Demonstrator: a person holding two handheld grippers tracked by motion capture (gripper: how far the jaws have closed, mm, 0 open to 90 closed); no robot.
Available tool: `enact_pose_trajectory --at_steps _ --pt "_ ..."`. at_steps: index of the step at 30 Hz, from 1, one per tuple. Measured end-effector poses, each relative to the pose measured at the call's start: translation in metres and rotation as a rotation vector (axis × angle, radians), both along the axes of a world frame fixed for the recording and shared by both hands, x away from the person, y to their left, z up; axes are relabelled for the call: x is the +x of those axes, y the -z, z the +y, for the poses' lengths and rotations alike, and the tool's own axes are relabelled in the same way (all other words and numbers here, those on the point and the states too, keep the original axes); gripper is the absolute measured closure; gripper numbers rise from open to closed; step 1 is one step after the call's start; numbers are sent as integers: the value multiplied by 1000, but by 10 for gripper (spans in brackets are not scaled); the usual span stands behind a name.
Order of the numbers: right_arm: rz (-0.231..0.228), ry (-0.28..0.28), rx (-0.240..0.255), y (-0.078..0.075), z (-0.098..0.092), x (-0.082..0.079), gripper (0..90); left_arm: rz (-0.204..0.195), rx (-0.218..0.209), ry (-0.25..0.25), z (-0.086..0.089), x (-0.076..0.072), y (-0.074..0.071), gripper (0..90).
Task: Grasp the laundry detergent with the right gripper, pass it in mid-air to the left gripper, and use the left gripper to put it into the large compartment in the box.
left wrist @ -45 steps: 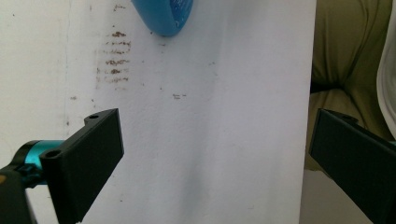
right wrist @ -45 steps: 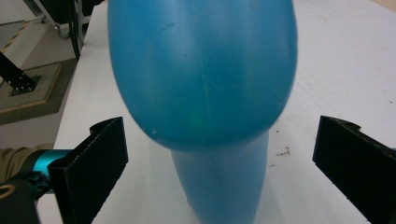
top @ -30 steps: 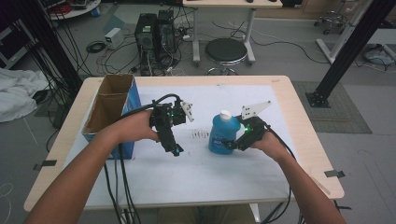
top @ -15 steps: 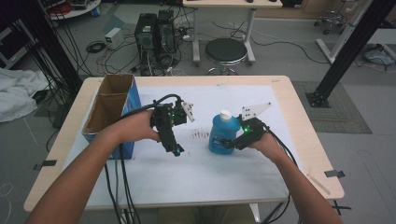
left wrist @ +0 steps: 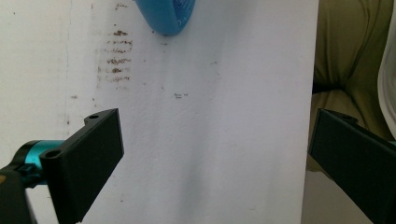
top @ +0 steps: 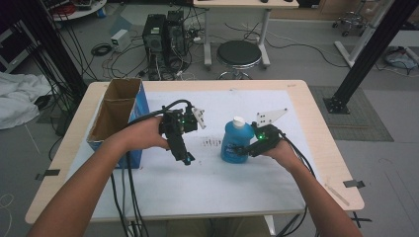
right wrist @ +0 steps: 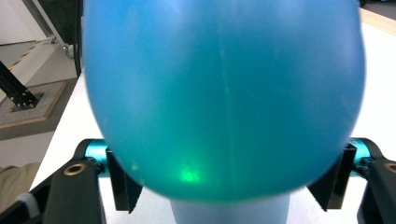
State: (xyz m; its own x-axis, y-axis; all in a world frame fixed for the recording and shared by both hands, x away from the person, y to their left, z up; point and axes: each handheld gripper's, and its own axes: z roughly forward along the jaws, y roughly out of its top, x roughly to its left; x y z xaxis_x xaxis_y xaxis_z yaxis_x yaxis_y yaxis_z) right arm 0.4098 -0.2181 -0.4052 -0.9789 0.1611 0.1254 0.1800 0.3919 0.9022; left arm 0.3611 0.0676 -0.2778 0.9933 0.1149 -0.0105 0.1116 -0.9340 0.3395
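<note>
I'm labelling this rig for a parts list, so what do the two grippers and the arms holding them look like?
Both are black handheld units with green indicator lights. The left gripper has flat, blocky black jaws on a turquoise metal rail and thick black cables trailing off it. The right gripper has the same turquoise rail, brass-coloured screw inserts and a grey three-cornered plate on top. The forearms are bare, no sleeves.

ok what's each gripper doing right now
left gripper: open, empty, over the table.
right gripper: jaws just closing, against the blue bottle.

High view overhead facing forward, gripper views close, all sharing blue bottle (top: 236, 143).
</note>
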Motion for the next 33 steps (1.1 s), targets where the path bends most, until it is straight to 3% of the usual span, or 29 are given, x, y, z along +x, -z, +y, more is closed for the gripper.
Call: enact_pose_trajectory --at_steps 13,16,25,33 --pt "-9 -7 11 3 1 3 351 -3 -4 -7 3 1 -1 31" --pt "-17 -23 21 3 1 2 412 -4 -7 -11 4 1 -1 31" --pt "-34 -22 27 3 1 1 434 -5 -7 -10 4 1 -1 31" --pt "-60 -23 -1 -4 3 -7 444 -15 -15 -16 3 2 -2 31"
